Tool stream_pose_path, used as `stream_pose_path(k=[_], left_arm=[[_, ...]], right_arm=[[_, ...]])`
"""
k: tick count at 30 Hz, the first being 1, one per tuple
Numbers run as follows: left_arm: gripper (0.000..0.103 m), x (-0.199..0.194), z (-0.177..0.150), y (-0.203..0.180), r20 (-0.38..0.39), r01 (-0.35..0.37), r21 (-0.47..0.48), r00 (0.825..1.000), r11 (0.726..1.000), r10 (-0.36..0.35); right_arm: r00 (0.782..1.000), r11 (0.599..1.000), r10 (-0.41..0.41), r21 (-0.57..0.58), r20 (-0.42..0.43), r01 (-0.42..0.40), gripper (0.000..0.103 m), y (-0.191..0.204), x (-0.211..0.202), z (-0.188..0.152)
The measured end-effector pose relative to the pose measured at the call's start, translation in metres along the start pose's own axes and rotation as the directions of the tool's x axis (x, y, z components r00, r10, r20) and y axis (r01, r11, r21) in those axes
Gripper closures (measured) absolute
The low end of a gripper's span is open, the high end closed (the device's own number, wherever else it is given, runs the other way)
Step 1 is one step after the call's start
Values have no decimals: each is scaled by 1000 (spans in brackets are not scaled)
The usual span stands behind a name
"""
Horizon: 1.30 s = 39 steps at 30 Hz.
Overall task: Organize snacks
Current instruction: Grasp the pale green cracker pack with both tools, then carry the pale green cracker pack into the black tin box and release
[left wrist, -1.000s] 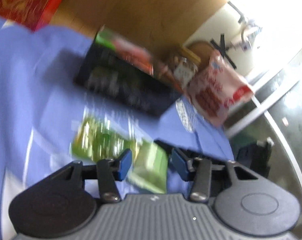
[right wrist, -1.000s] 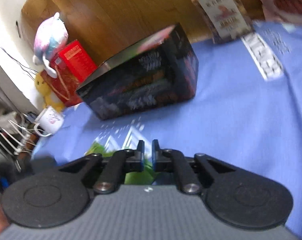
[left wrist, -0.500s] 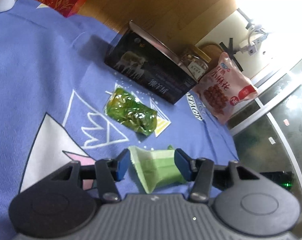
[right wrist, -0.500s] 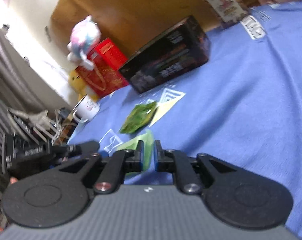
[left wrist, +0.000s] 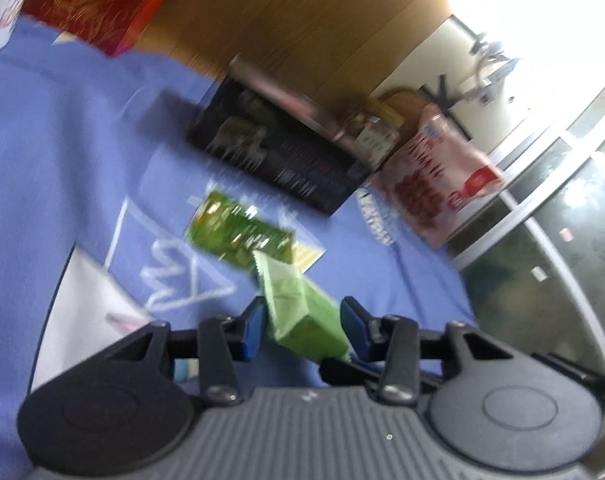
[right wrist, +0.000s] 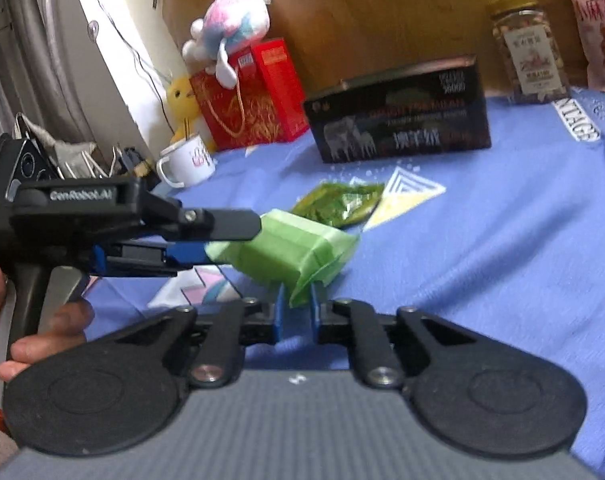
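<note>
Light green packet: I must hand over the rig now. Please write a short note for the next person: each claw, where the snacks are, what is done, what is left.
Left claw: has just been closing; it grips one end of the light green packet.
Right claw: has just been closing; it appears to pinch the packet's other end flap.
Snacks: the dark green packet lies on the blue cloth in front of the black box; the jar and pink bag stand to the box's right.
Done: light green packet held above the cloth.
Left: place it, then probably the dark green packet; the destination is not evident.
</note>
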State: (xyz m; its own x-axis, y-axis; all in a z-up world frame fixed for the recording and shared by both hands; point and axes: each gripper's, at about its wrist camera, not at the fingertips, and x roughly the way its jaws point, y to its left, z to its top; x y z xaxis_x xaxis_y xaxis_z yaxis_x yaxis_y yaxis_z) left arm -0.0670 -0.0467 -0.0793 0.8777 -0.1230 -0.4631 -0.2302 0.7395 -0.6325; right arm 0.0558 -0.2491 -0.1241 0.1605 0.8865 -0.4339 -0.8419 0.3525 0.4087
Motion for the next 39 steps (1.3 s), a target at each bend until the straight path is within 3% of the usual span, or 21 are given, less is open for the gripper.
stream_pose_path(k=[5, 9, 10, 13, 16, 18, 20, 23, 25, 27, 28, 30, 32, 35, 39], left_arm=[[63, 12, 30, -17, 26, 20, 62, 999, 998, -21], [63, 31, 65, -29, 65, 33, 115, 997, 993, -40], [67, 38, 75, -32, 73, 39, 129, 996, 991, -49], [68, 64, 109, -40, 59, 105, 147, 992, 984, -114], [69, 82, 134, -52, 118, 15, 202, 992, 979, -39], [69, 82, 144, -45, 104, 33, 153, 993, 988, -49], [65, 69, 142, -35, 133, 34, 161, 990, 986, -56], [57, 55, 128, -12, 154, -59, 179, 988, 982, 32], [55, 63, 119, 9, 89, -97, 151, 992, 984, 84], [51, 76, 112, 27, 12, -116, 108, 993, 987, 115], [48, 83, 108, 34, -27, -113, 85, 993, 990, 116], [49, 98, 99, 44, -96, -87, 36, 991, 996, 90], [62, 103, 90, 43, -106, -52, 16, 993, 999, 54], [63, 98, 81, 25, -69, -98, 77, 992, 992, 103], [63, 74, 95, 3, -2, -46, 109, 999, 993, 46]], right_arm=[[993, 997, -46, -52, 104, 52, 88, 0, -5, 24], [981, 995, -61, -62, 182, 74, 88, -12, -2, 62], [979, 995, -61, -69, 195, 76, 89, -15, 2, 74], [976, 993, -45, -93, 212, 66, 93, -22, 21, 106], [967, 981, -101, -141, 233, 136, 93, -25, 47, 136], [974, 989, -88, -99, 208, 110, 93, -35, 51, 145], [975, 993, -61, -84, 213, 81, 90, -42, 41, 141], [986, 994, -78, -61, 148, 87, 87, -53, 32, 119], [996, 999, -53, 15, 71, 52, 87, -63, 36, 101], [1000, 997, -26, 67, 8, 26, 78, -68, 45, 86], [1000, 997, -26, 72, -9, 27, 67, -68, 50, 81], [998, 997, -44, 58, -42, 46, 63, -62, 62, 76], [998, 998, -11, 56, -69, 15, 64, -58, 75, 72], [997, 998, -58, 26, -49, 59, 69, -49, 78, 68], [999, 999, -42, 19, 33, 41, 69, -42, 56, 77]])
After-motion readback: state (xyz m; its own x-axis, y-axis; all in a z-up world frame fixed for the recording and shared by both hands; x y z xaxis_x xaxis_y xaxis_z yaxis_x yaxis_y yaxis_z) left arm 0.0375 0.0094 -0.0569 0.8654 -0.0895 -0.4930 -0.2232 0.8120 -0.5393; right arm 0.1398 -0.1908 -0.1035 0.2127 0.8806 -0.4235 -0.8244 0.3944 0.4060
